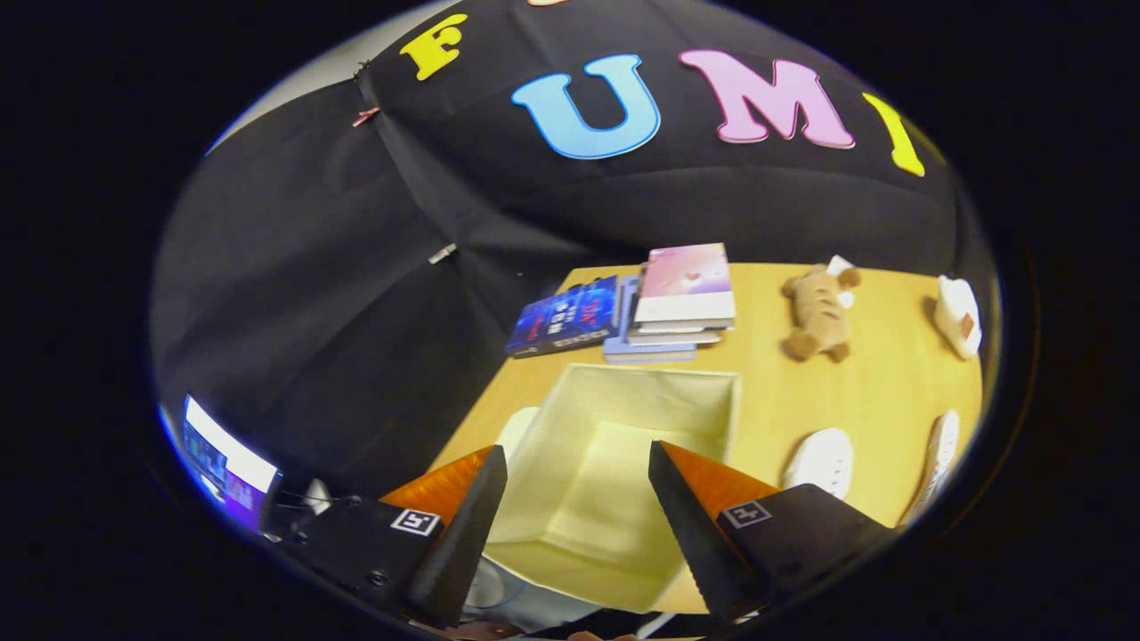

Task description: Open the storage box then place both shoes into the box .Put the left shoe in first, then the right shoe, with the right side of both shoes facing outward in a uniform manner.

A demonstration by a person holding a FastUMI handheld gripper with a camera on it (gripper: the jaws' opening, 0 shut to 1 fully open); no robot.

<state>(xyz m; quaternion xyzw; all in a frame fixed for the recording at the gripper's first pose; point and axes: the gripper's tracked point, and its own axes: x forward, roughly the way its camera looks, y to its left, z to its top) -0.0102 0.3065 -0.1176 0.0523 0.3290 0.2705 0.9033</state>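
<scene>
A cream fabric storage box (677, 392) stands open and empty on the wooden table, right below and between my fingers. Its lid (517, 427) seems to lie just past the box's left wall, mostly hidden. My gripper (577, 463) hovers above the box, open, with nothing between the fingers. Two white shoes lie to the right of the box: one (821, 460) just beyond the right finger, the other (937, 458) farther right at the table's edge.
A stack of books (681, 298) and a dark blue book (565, 316) lie behind the box. A brown plush toy (818, 313) and a white object (958, 313) sit at the back right. A lit screen (223, 463) glows off the table, left.
</scene>
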